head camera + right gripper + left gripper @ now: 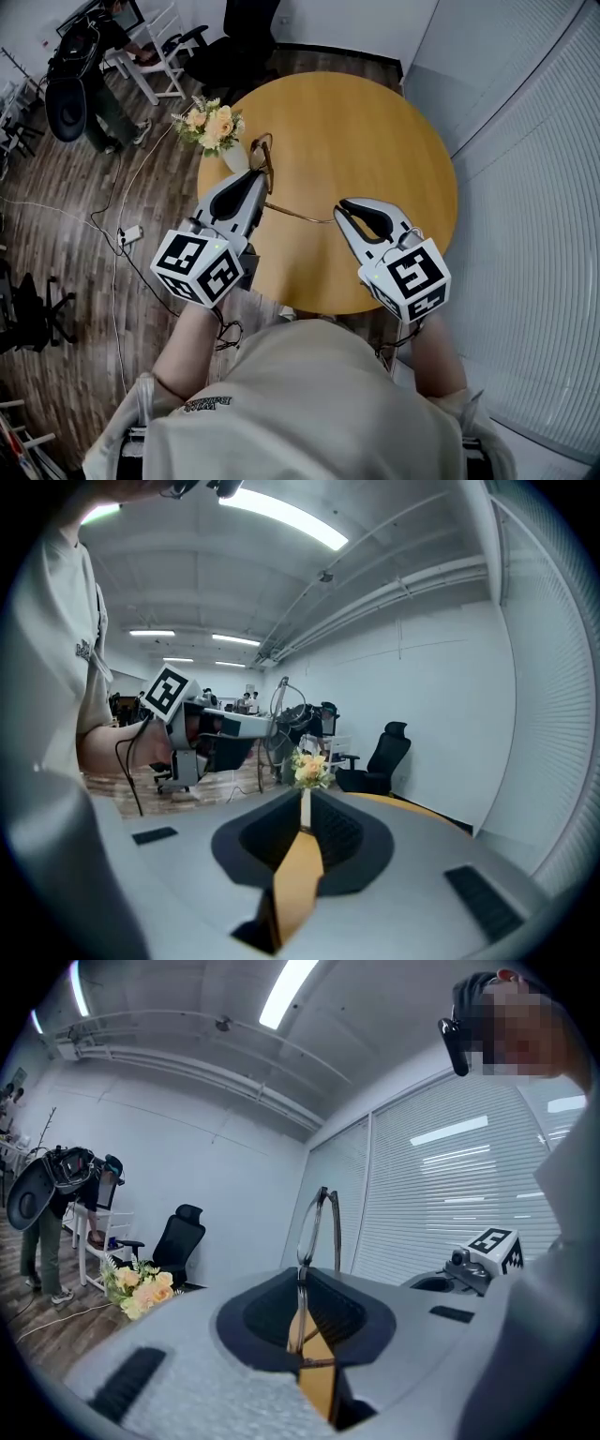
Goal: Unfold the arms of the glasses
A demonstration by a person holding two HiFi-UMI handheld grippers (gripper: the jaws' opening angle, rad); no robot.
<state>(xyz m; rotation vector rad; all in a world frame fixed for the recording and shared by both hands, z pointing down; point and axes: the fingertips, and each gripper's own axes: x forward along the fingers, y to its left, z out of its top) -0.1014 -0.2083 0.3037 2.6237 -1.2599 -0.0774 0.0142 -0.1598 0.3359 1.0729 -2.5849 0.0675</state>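
Observation:
Thin dark-framed glasses (265, 153) stand on edge over the left part of the round wooden table (366, 122). My left gripper (262, 176) is shut on the frame, and in the left gripper view the lens rim (319, 1222) rises from between its jaws (302, 1283). One arm (300, 215) is swung out and reaches toward my right gripper (340, 208). Its tip ends close beside the right fingertips; contact cannot be told. In the right gripper view the jaws (305, 803) stand together with nothing between them, and the glasses (280, 697) show ahead.
A vase of pale flowers (212, 123) stands at the table's left edge, just beyond the glasses. Office chairs (234, 47) and a person (94, 66) are on the floor beyond the table. A wall with blinds (525, 187) runs along the right.

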